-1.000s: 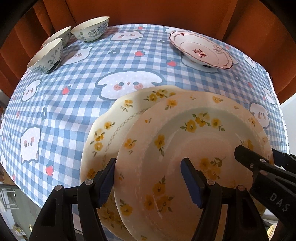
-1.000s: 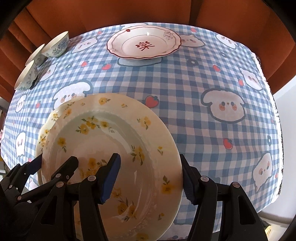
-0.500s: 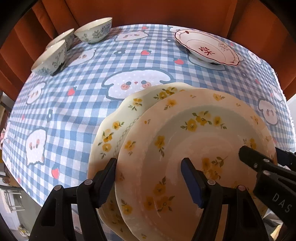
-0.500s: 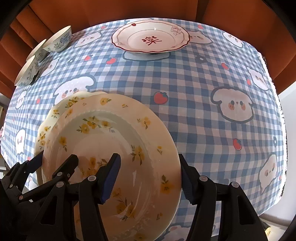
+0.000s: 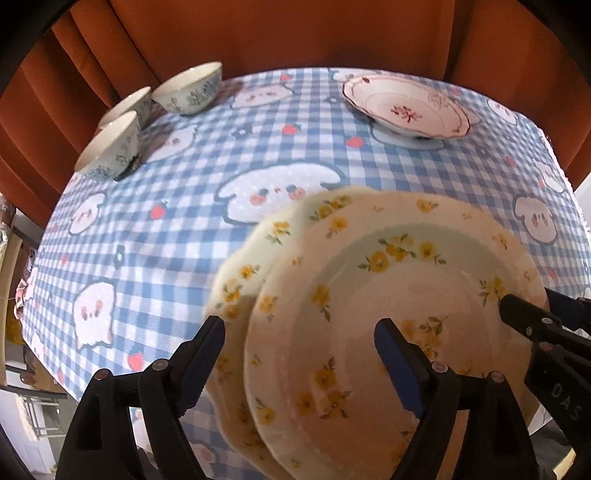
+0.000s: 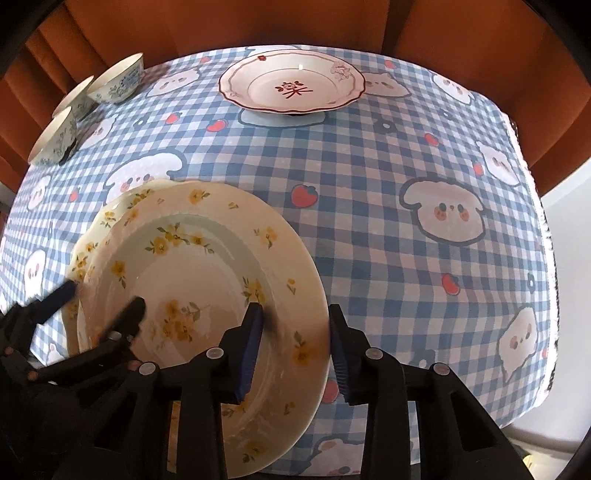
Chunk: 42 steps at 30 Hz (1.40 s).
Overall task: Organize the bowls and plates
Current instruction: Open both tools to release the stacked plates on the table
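Two cream plates with yellow flowers lie stacked at the table's near edge: the top plate (image 5: 388,314) (image 6: 199,280) rests offset on the lower plate (image 5: 255,258) (image 6: 88,240). My left gripper (image 5: 299,343) is open, its fingers straddling the left rims of both plates. My right gripper (image 6: 295,328) is open and narrower, its fingers straddling the top plate's right rim. A white plate with a red rim (image 5: 406,107) (image 6: 291,86) sits at the far side. Three blue-patterned bowls (image 5: 188,88) (image 6: 118,79) stand at the far left.
The table wears a blue checked cloth with white dogs (image 6: 406,166). Orange curtain (image 5: 258,33) hangs right behind it. The cloth's right edge (image 6: 543,221) drops off near a white wall.
The right gripper's jaws have narrowed around the top plate's right rim. Both cameras have pulled back and risen a little. The plates sit much as before.
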Available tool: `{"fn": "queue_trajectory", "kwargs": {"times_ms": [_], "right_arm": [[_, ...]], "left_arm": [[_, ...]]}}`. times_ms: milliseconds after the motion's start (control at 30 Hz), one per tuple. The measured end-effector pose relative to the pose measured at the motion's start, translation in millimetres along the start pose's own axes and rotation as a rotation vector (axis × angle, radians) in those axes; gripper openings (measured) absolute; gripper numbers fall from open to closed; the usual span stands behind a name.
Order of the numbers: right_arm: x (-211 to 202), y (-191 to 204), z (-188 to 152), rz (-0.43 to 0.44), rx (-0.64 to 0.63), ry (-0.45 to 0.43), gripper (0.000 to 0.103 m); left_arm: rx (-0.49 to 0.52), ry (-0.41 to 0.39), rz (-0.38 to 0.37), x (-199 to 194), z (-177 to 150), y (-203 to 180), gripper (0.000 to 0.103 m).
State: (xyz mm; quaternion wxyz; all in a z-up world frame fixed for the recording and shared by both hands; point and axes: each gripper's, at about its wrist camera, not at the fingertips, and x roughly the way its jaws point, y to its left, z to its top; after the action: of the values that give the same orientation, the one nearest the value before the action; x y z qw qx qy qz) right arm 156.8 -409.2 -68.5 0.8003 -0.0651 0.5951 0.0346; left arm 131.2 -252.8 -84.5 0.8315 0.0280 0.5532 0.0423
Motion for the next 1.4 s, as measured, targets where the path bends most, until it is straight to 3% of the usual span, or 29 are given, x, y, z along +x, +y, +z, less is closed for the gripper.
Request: {"fn": "queue_trajectory", "kwargs": {"times_ms": [400, 700, 1400], "right_arm": [[-1.7, 24.2, 5.4, -0.033, -0.011, -0.001, 0.038], [6.5, 22.8, 3.4, -0.026, 0.059, 0.028, 0.039], [10.3, 42.4, -5.2, -0.183, 0.044, -0.037, 0.039]], "left_arm": [[0.031, -0.004, -0.072, -9.5, 1.3, 14.4, 0.086], [0.058, 0.032, -0.094, 0.3, 0.6, 19.6, 0.086], [0.113, 0.058, -0.059, 17.6, -2.9, 16.6, 0.085]]}}
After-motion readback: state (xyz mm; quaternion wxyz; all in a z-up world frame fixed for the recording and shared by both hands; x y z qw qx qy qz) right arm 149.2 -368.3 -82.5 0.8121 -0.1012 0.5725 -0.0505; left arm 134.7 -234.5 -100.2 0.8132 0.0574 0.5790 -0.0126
